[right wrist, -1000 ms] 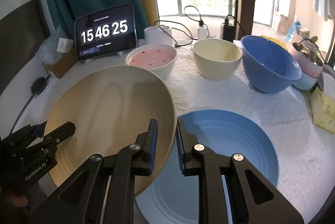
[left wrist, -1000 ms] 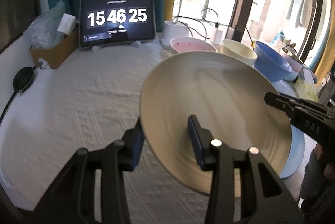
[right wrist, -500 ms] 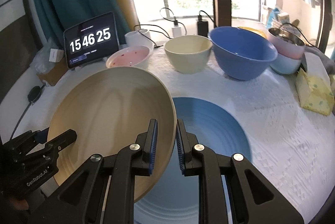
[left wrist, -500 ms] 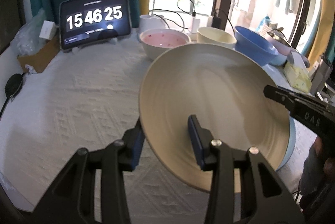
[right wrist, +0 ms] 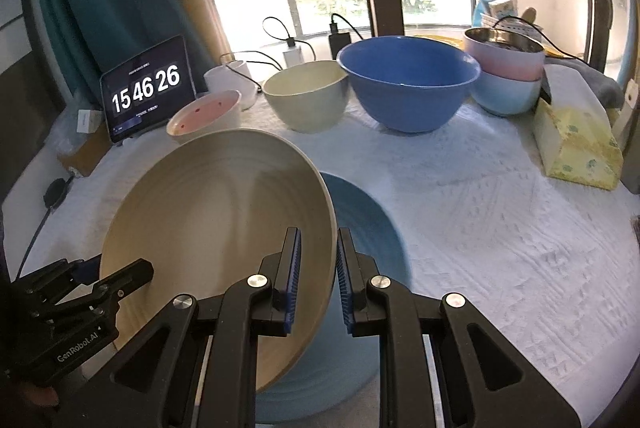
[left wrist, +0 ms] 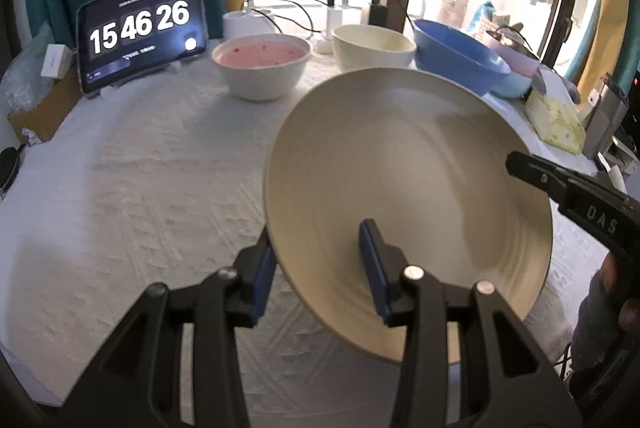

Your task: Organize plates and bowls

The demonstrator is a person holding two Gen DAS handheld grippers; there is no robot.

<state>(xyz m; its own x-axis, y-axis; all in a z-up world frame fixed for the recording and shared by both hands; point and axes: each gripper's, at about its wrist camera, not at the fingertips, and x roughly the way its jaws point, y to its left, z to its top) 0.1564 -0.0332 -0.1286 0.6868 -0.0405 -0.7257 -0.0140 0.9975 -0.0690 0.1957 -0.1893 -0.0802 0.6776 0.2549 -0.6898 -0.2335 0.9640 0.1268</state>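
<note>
Both grippers carry one large cream plate between them, lifted clear of the white tablecloth and tilted. The left gripper has the plate's near rim between its blue pads, part-way open and closed on the thick edge. The right gripper pinches the opposite rim with its jaws nearly together. Under and just beyond the cream plate, a blue plate lies flat on the cloth, partly hidden by it. So the step in hand looks like stacking: bringing the cream plate over the blue one. At the back of the table stand a pink bowl, a cream bowl and a big blue bowl, with two pastel bowls stacked at the far right; none of them is touched. The next move, as I judge it, calls for levelling the plate, centring it over the blue plate, lowering both hands together and only then opening the jaws, so that neither edge drops first or slides off.
</note>
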